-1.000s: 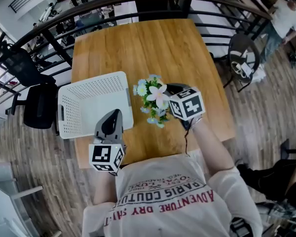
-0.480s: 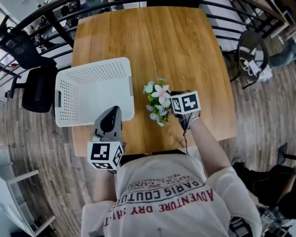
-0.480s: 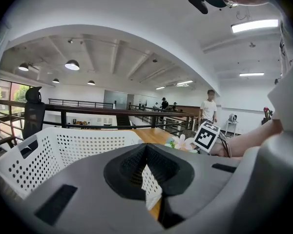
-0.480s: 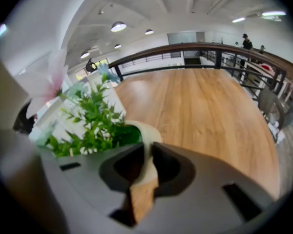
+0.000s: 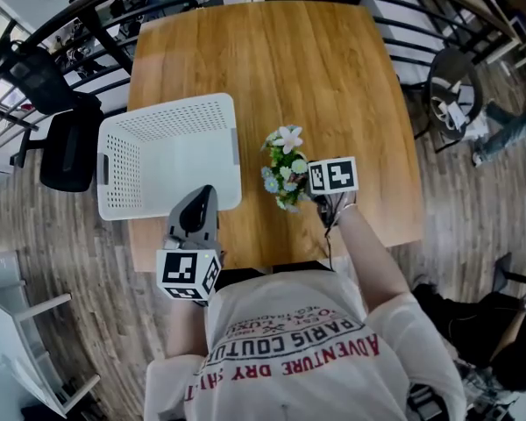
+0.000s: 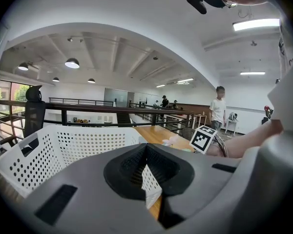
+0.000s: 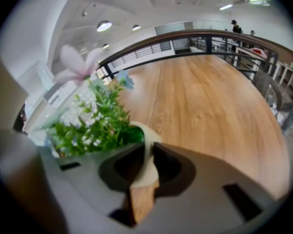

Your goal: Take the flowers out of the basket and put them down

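Head view: flowers (image 5: 285, 167) nxt to basket (image 5: 118, 174)

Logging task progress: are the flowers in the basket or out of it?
Out. The flowers are over the table, right of the basket, their pot rim between the opening jaws of the right gripper.

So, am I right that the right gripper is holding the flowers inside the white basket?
Not quite: the flowers are outside the white basket, beside it, over the table, as the head view shows. The right gripper has their pot's rim between its fingers, which are opening.
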`<state>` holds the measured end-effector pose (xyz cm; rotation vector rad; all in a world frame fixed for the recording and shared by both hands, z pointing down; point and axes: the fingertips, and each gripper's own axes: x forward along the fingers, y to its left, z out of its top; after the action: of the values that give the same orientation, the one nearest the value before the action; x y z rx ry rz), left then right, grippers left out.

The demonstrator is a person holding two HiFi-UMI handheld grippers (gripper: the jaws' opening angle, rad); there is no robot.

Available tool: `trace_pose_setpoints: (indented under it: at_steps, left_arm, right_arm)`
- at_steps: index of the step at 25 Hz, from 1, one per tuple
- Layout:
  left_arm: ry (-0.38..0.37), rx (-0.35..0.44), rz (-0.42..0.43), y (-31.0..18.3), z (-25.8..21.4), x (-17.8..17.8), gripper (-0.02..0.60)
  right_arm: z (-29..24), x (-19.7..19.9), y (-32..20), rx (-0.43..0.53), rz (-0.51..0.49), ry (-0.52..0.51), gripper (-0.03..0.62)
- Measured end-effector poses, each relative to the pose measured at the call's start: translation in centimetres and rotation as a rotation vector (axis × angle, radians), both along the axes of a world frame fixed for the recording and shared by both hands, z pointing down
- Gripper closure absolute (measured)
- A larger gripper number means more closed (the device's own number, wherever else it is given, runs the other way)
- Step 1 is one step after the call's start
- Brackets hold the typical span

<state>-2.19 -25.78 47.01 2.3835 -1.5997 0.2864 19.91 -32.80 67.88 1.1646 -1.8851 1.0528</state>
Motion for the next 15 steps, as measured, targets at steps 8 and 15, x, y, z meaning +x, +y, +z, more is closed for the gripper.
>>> trace_pose_setpoints:
  at_steps: [8,15]
  left_arm:
    - [-0.006,0.016,0.022,-0.6,-1.2,-1.1,0.557]
    - [-0.011,0.055,0.049,-1.5,-3.3,-3.0,0.557]
  right_arm:
    - [-3.0,0.9,-1.1,0.098,0.049,0.086,0.48]
    - [-13.8,-1.4,-3.4,0.386,0.074,0.04,0.542]
